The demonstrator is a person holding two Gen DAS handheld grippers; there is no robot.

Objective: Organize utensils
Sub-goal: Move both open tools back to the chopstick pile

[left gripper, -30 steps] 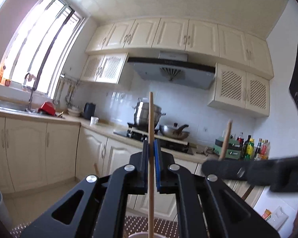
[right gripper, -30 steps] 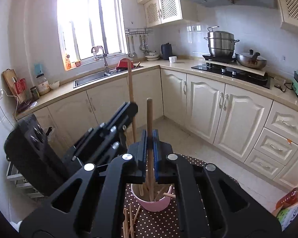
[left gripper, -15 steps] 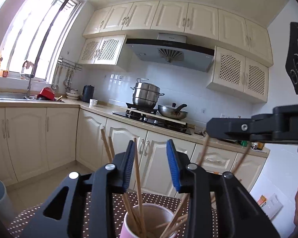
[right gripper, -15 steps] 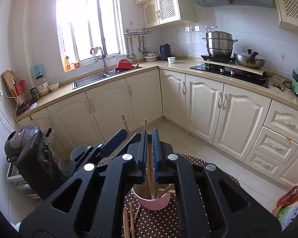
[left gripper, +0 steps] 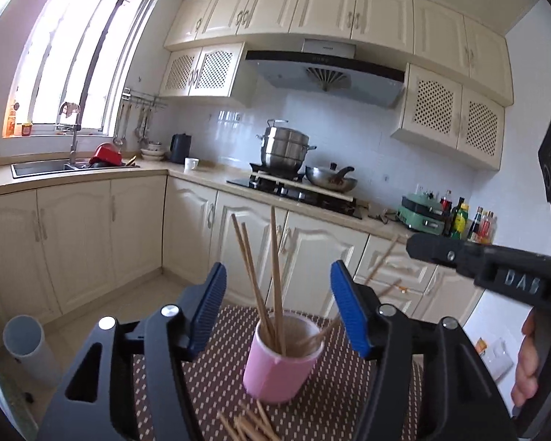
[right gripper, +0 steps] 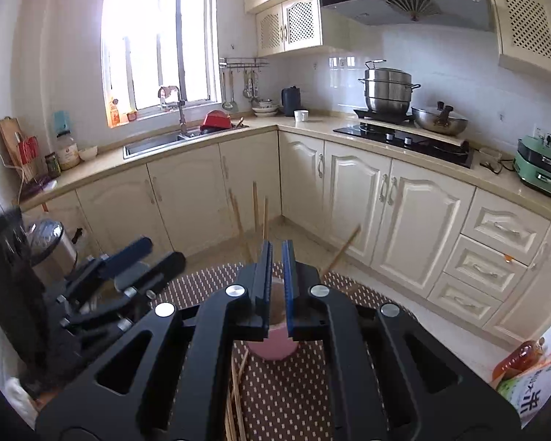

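A pink cup (left gripper: 281, 362) stands on the brown dotted mat (left gripper: 216, 375) and holds several wooden chopsticks (left gripper: 273, 272), some upright and some leaning right. My left gripper (left gripper: 277, 307) sits just in front of the cup. Its jaws are opening, and the blue pads (left gripper: 209, 308) touch nothing. More loose chopsticks (left gripper: 246, 424) lie on the mat near the camera. My right gripper (right gripper: 276, 275) hovers over the cup (right gripper: 272, 349) with its pads almost together. I see no chopstick in the narrow gap. In the right wrist view the left gripper (right gripper: 158, 257) shows, blurred, at the left.
The mat covers a small round table with floor around it. Cream cabinets (right gripper: 404, 213) run along the far side. A steel bin (right gripper: 51, 246) stands on the left, a grey tube (left gripper: 25, 341) low on the left, and a food packet (right gripper: 529, 378) on the right. A hand (left gripper: 532, 360) grips the right gripper's handle.
The left gripper let go of its chopstick, opened wide and drew back, so the cup now shows. The right gripper's chopstick sank towards the cup and no longer shows between its pads.
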